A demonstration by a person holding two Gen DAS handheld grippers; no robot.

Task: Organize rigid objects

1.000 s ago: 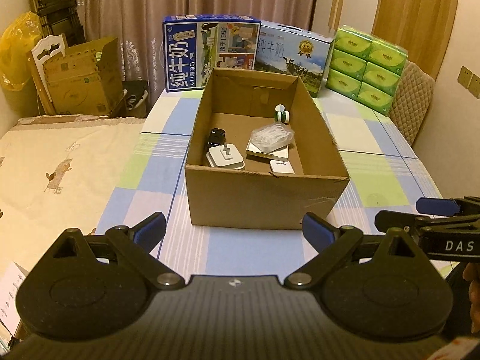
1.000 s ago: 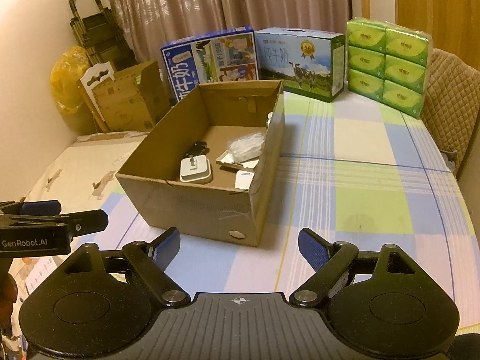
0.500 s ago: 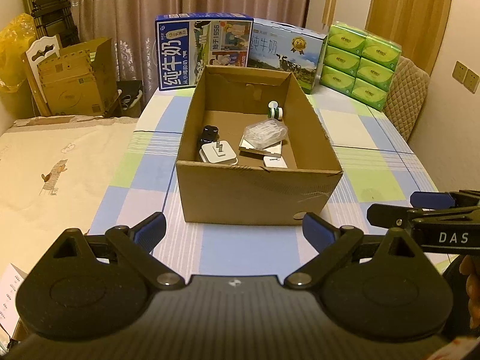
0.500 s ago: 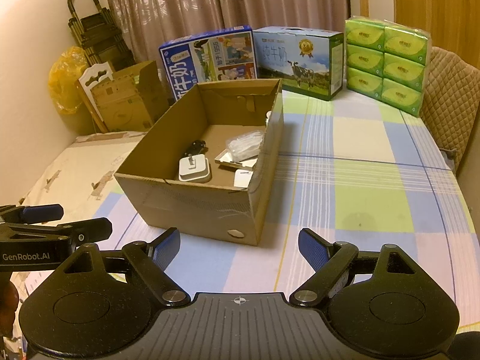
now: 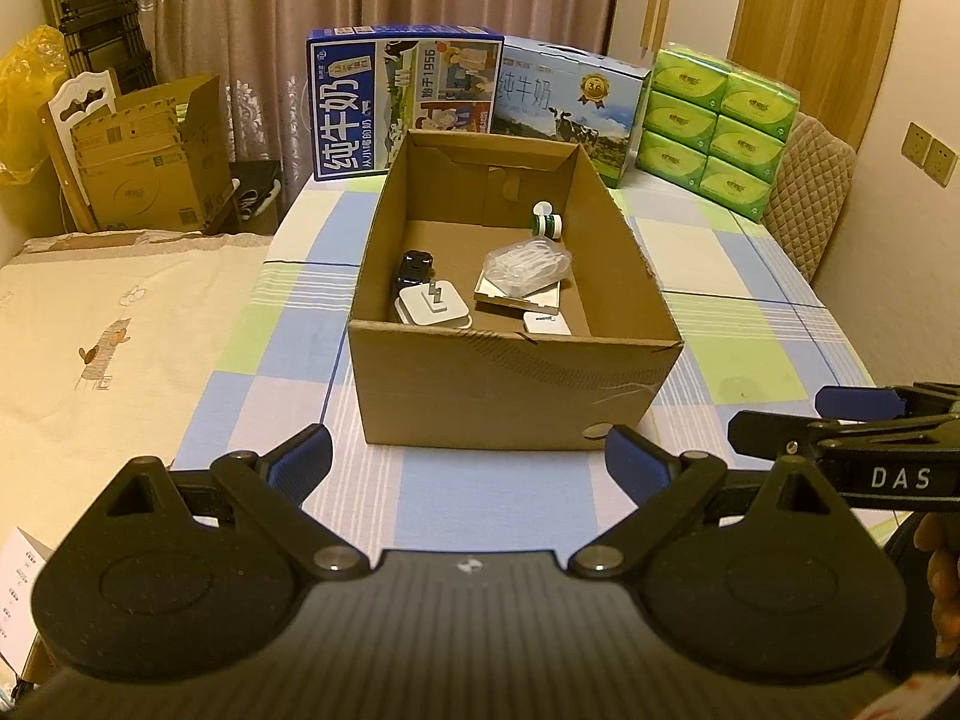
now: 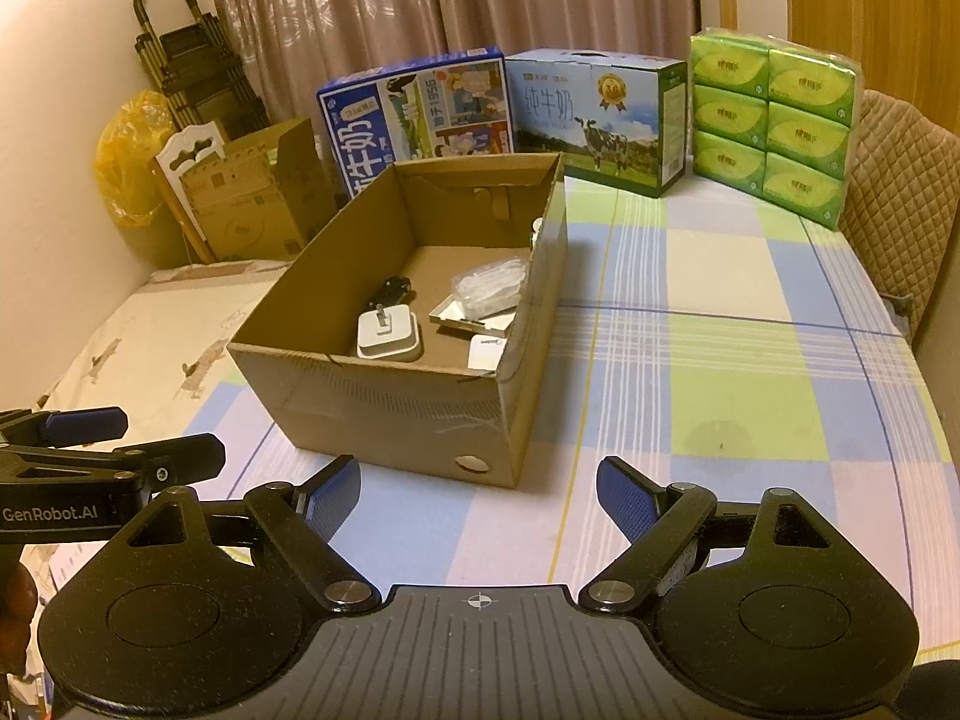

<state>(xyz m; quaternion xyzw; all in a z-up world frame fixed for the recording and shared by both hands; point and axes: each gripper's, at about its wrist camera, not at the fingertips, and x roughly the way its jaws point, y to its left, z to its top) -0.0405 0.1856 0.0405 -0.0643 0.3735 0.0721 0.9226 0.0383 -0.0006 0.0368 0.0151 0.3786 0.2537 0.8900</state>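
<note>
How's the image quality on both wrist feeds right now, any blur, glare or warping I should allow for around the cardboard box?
Left wrist view: sharp, dim warm light, no glare; the cardboard box reads clearly, though fisheye bends the table edges. Right wrist view: equally sharp and warm-tinted; the box's right wall hides part of its contents, and dark corners frame the picture.

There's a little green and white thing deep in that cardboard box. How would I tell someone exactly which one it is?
Find the open cardboard box on the checked tablecloth. In its far right corner lies a small bottle, the only green-banded, round item; its neighbours are flat, white or black.
</note>
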